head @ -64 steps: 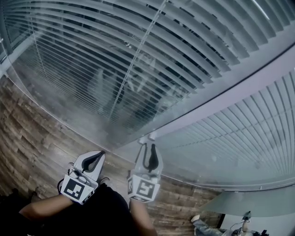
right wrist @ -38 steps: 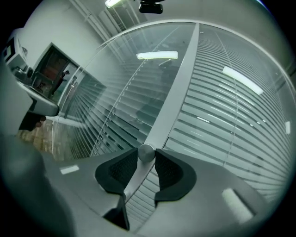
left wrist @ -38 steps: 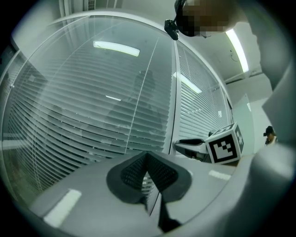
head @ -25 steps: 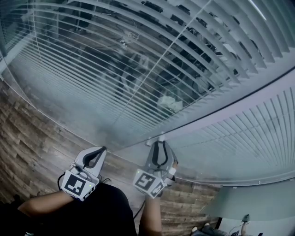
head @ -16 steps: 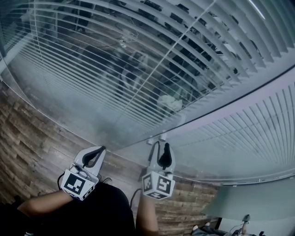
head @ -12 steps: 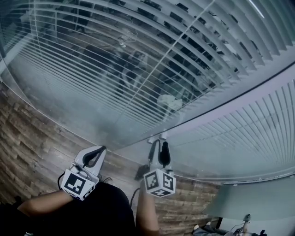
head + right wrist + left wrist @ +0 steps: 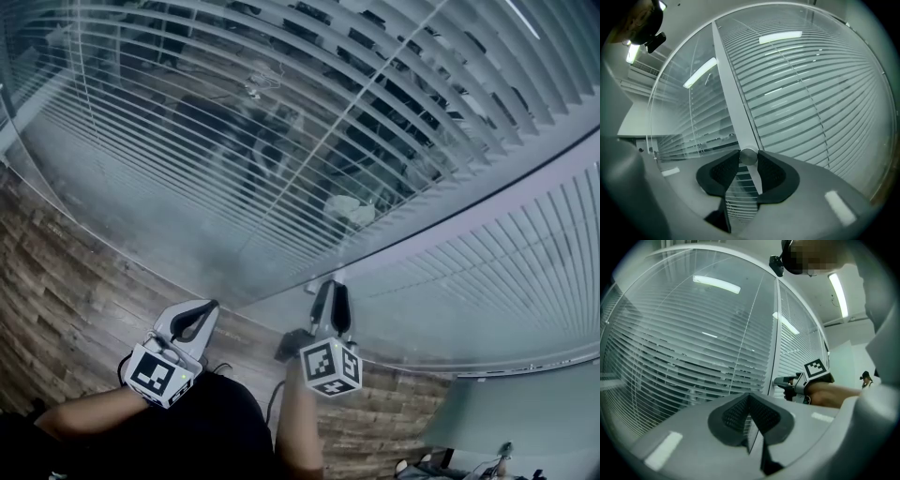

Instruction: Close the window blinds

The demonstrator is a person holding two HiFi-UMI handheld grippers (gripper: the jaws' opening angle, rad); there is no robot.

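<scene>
Close to the person's body on the left, the left gripper (image 7: 750, 399) hangs idle with its jaws pressed together on nothing, well apart from the window. Just beyond it, the right gripper (image 7: 329, 294) is up against the upright frame post (image 7: 732, 93) between the two panes. Its jaws are closing, and a small round metal knob (image 7: 748, 155) sits between the ribbed pads (image 7: 723, 172), which meet it on either side. That knob looks like the only place to take hold. The blinds (image 7: 281, 112) hang behind the glass and cannot be touched directly. The knob is likely hard, smooth and somewhat slippery, and too small for a loose hold, so the pads should sit squarely across its sides and squeeze firmly before any twist. It probably turns stiffly about its own axis without pulling outward. Farther back, the slats (image 7: 811, 84) look thin and light and should tilt together with little effort. In the left pane, dark gaps between the slats show they are partly open, while those in the right pane lie flatter.
</scene>
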